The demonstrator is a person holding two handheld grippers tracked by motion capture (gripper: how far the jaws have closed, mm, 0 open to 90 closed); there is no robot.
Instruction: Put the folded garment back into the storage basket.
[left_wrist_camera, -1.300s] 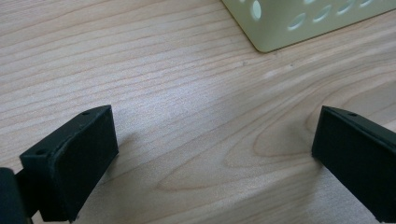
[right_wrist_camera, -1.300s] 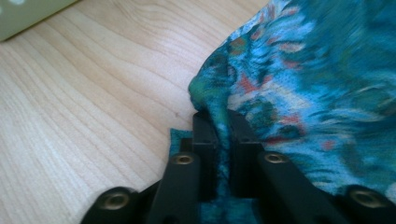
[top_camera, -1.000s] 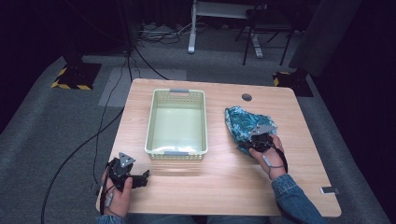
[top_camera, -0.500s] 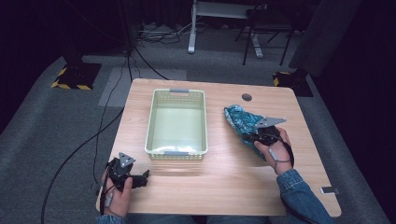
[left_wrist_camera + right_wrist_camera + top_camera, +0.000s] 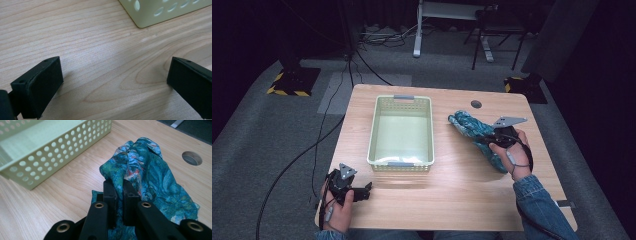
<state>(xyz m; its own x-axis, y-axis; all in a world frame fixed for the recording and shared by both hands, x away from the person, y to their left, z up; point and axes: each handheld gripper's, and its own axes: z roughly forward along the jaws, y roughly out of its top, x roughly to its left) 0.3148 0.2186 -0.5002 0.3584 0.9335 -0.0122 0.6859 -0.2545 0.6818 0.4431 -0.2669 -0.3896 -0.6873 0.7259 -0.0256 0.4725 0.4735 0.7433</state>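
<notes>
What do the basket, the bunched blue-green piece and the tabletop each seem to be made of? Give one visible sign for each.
Basket: probably moulded plastic, matt pale green; even rows of round holes in its walls.
Patterned cloth: soft woven fabric, printed; it folds and creases where the right gripper pinches it.
Table: wood or wood-look laminate, smooth; light grain lines.

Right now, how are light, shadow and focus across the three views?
High view: table lit, surroundings dark, image soft. Left gripper view: sharp grain, soft shadows beside the jaws. Right gripper view: cloth and basket crisp, near jaws slightly soft.
</notes>
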